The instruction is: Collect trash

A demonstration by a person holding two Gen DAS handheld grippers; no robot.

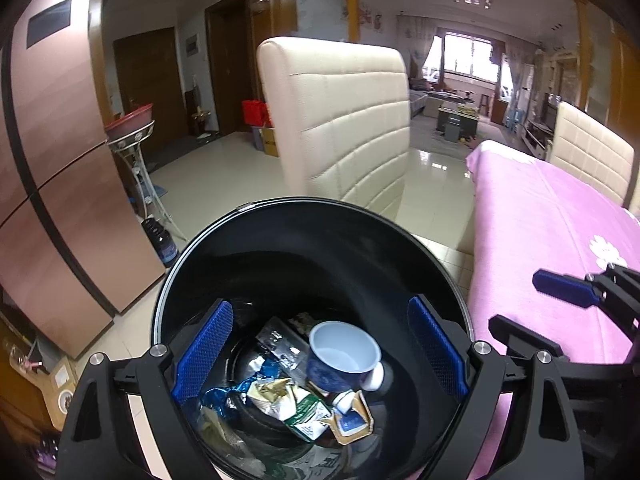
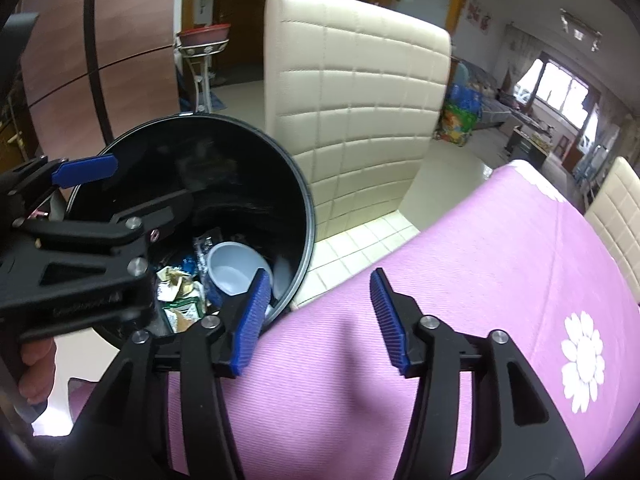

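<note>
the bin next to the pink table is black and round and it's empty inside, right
Not quite: the bin beside the pink table is black and round, but it isn't empty. The left wrist view shows a white-lined blue cup, a crumpled carton and foil wrappers lying at its bottom.

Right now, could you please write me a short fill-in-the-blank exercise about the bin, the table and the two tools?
1. The round black bin stands beside the ____ tablecloth.
2. The blue-and-white cup lies ____ the bin.
3. The right tool is open above the ____.
4. The left tool holds ____.

Missing: pink; inside; tablecloth; nothing
</note>
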